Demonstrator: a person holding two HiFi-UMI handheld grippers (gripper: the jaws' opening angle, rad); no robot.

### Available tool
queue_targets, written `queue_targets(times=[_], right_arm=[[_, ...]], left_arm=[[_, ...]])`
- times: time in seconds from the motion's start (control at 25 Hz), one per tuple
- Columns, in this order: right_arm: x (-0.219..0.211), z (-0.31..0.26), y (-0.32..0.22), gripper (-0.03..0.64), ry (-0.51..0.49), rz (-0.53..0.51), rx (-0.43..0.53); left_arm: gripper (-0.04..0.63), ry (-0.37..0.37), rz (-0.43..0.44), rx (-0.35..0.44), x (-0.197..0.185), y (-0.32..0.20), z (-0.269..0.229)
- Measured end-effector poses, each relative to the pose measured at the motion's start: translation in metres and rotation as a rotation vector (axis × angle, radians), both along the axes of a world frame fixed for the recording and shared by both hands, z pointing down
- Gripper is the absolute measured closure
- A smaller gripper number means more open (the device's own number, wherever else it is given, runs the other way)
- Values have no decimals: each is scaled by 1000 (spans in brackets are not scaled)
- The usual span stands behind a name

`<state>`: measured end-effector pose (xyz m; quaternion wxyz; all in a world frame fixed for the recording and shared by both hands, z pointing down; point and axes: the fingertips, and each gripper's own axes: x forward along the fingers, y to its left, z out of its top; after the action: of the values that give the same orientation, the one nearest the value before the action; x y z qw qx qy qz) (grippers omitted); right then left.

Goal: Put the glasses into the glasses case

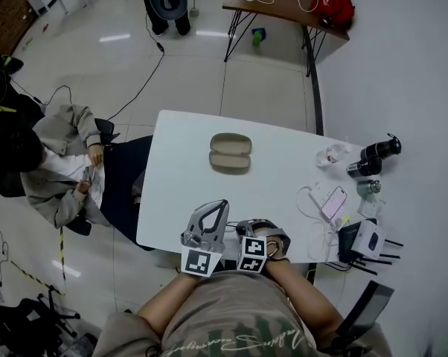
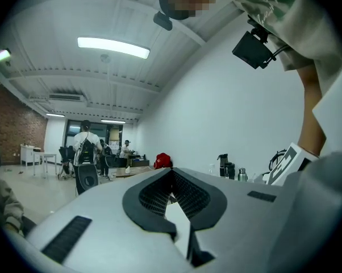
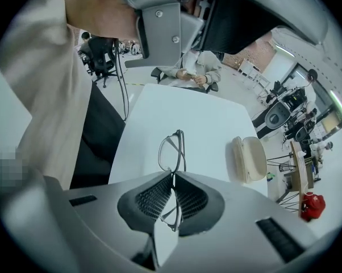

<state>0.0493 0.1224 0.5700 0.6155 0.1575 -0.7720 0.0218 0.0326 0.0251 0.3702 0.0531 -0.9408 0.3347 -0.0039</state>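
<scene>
Dark thin-rimmed glasses (image 3: 179, 150) hang over the white table (image 3: 188, 118), folded. My right gripper (image 3: 172, 176) is shut on their lower part. The beige glasses case (image 3: 249, 159) lies open on the table to the right of them, apart from both grippers. Seen from the head, the case (image 1: 230, 153) sits mid-table, and both grippers hover at the near edge: the left gripper (image 1: 221, 205) and the right gripper (image 1: 246, 227), side by side. The glasses cannot be made out there. The left gripper (image 2: 172, 176) is shut on nothing and points across the room.
At the table's right end lie a phone (image 1: 333, 201), cables, a black router (image 1: 365, 240), a black lens-like cylinder (image 1: 374, 156) and a small bottle (image 1: 333, 155). A person sits at the table's left side (image 1: 56, 162). A wooden table with a red bag (image 1: 334, 7) stands far off.
</scene>
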Motion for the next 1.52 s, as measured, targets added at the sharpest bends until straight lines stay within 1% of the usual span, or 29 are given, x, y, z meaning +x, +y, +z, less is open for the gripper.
queue_targets(times=[0.24,0.44,0.52,0.6,0.72,0.76,0.8,0.88,0.92,1.0,1.08,1.12,1.2,1.24,1.36,1.52], right_arm=[[7,6,-4,586,7,35,2],[21,0,-3,586,0,-9,30],[24,0,3,586,-13,-21,29],[25,-4,13,586,-15,-32,32],[34,-13,16,586,13,-80,67],[37,-13,15,586,19,-90,78],[40,-12,15,586,18,-93,82],[48,-7,19,586,10,-87,78],[52,-7,21,586,9,-83,78],[59,-11,22,586,8,-72,89],[63,-18,19,586,5,-58,106],[64,-20,19,586,3,-51,108],[69,-20,21,586,4,-46,105],[72,-18,22,586,6,-46,102],[80,-9,21,586,15,-47,93],[83,5,20,586,27,-41,69]], left_arm=[[589,22,-16,-17,-10,9,5],[589,-10,-81,11,-2,17,7],[589,-32,-90,16,5,24,6],[589,-38,-98,-2,6,35,2],[589,-20,-149,-46,6,46,0],[589,-27,-155,-41,8,47,1],[589,-38,-155,-37,11,49,3],[589,-48,-156,-78,14,54,13],[589,-48,-156,-79,16,55,14],[589,-32,-161,-62,17,55,11],[589,-20,-176,-95,16,52,13],[589,-24,-170,-65,16,51,9],[589,-37,-152,29,19,52,-1],[589,-37,-151,47,21,53,-3],[589,-29,-159,50,25,53,-3],[589,-38,-167,23,27,54,4]])
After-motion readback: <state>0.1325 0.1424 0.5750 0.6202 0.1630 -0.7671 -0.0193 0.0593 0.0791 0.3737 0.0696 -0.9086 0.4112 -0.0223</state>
